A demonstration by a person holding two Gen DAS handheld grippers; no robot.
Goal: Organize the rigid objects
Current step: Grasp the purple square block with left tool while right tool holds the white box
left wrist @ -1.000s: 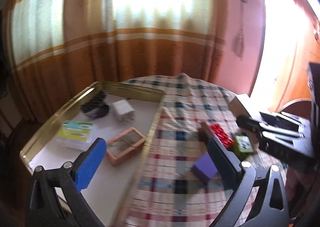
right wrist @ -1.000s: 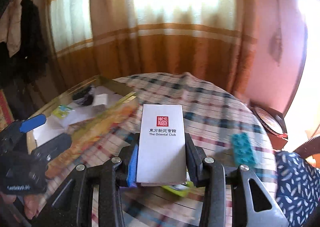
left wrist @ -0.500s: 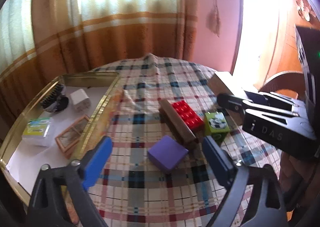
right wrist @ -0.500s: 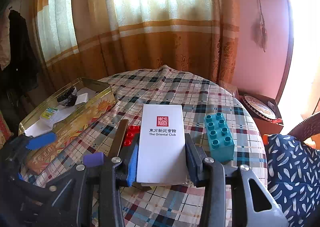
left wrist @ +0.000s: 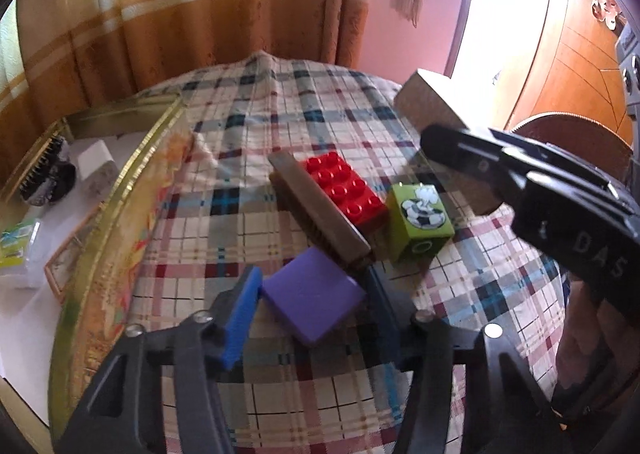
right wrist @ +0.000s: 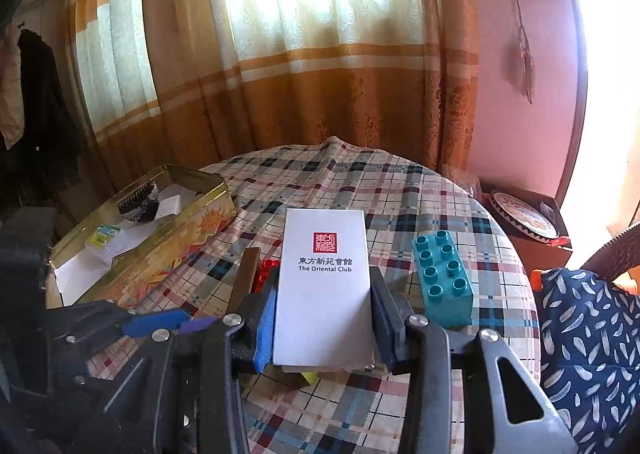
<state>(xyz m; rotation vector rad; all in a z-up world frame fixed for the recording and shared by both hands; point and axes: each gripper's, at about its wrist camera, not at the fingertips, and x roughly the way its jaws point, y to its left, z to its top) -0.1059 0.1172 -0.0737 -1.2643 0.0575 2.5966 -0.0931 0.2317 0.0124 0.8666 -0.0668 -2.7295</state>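
Note:
My left gripper (left wrist: 310, 304) is open with its jaws on either side of a flat purple block (left wrist: 314, 296) that lies on the plaid tablecloth. Behind it lie a brown wooden bar (left wrist: 318, 216), a red brick (left wrist: 346, 192) and a green cube with a football print (left wrist: 420, 226). My right gripper (right wrist: 322, 318) is shut on a white "The Oriental Club" box (right wrist: 322, 282) and holds it above the table. That box also shows in the left wrist view (left wrist: 434, 106). A teal brick (right wrist: 442, 274) stands to its right.
A gold tin (left wrist: 120, 214) stands at the left with a hairbrush (left wrist: 46, 170), a white cube (left wrist: 96, 164), a small framed piece and a green-labelled packet inside. Curtains hang behind the round table. A chair with patterned fabric (right wrist: 592, 334) is at the right.
My left gripper has swung from the tin towards the table's middle and come down around the purple block. My right gripper still holds the white box and has barely moved.

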